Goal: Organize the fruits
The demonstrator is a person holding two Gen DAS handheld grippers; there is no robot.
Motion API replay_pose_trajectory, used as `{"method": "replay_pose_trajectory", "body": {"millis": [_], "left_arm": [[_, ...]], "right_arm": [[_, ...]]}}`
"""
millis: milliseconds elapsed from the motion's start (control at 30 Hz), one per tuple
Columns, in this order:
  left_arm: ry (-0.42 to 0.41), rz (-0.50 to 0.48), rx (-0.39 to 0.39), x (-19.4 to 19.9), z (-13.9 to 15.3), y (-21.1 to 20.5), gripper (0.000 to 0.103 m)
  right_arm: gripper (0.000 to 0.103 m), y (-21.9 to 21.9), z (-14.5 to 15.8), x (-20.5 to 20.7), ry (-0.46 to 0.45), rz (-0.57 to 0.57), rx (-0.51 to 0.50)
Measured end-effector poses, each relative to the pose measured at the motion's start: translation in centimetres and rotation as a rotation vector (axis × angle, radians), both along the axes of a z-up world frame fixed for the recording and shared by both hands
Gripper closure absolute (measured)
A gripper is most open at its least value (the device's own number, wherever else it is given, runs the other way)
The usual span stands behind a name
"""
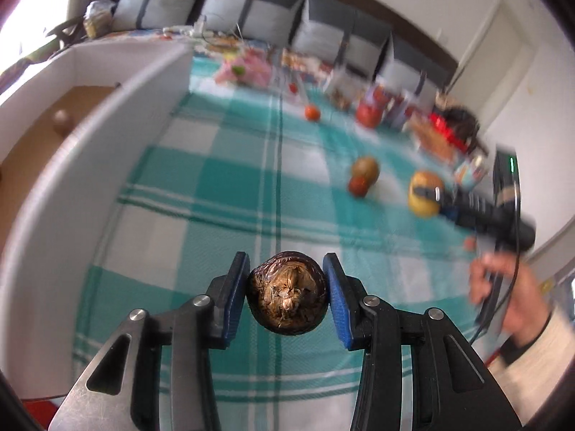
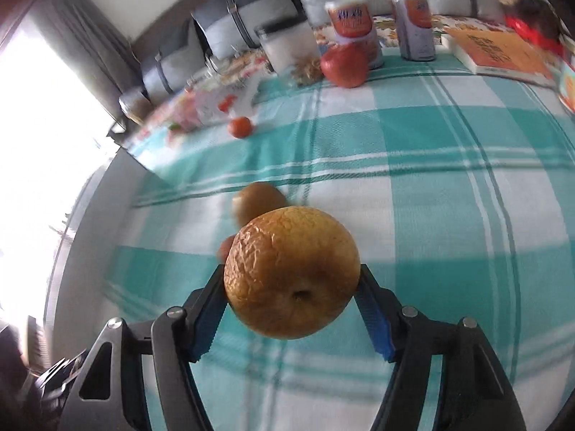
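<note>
The left gripper (image 1: 286,296) clamps a dark brown, wrinkled round fruit (image 1: 287,296) between its blue pads, above a teal-and-white checked cloth (image 1: 222,194). To the right, a person's hand (image 1: 503,287) holds the black right gripper (image 1: 426,194) around a wrinkled yellow-orange fruit (image 1: 424,204). A white cardboard box (image 1: 72,151) with a brown floor stands at the left, a small brown fruit (image 1: 61,119) inside.

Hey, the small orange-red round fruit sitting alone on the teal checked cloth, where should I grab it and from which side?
Grip the small orange-red round fruit across its widest middle, coming down from above. It is near-spherical, so a grip off the middle would likely slip. It lies alone on the flat teal checked cloth, with bare cloth on either side for the jaws.
</note>
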State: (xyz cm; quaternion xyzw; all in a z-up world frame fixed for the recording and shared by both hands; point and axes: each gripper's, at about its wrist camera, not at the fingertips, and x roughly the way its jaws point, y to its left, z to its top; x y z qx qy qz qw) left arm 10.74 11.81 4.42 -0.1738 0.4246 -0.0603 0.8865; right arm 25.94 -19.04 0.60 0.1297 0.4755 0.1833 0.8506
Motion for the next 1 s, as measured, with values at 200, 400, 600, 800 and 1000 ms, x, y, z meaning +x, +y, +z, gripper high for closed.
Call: {"method": "replay_pose_trajectory", "body": {"millis": [200, 400, 600, 800, 1000], "left_arm": [[-0.094, 0.149, 0.045, -0.7, 6.5, 7.5, 0.060], [-0.025, 0.363, 0.172, -1.5, 5.8, 16.5, 0.060], [0.105, 0.525, 0.198, -2.9, 1.4, 23.7, 0.060], [0.159, 0.566, 0.193, -5.0, -1.4, 25.3, 0.057], [0.116, 0.613, 0.233, -6.4, -0.2, 24.9, 0.028]], "right_arm": [[0.035, 9.0, 6.3, -3.9, -0.076, 0.213, 0.105], [0.035, 24.3, 8.8, -6.9, -0.079, 0.489, 0.224], [0.035, 38.7, 6.4, -8.7, -0.032, 0.670, 0.148], [0.035, 45.2, 3.3, -10.2, -0.028, 0.742, -0.008], [0.023, 45.1, 4.7, -9.8, -0.101, 0.711, -0.020]]}}
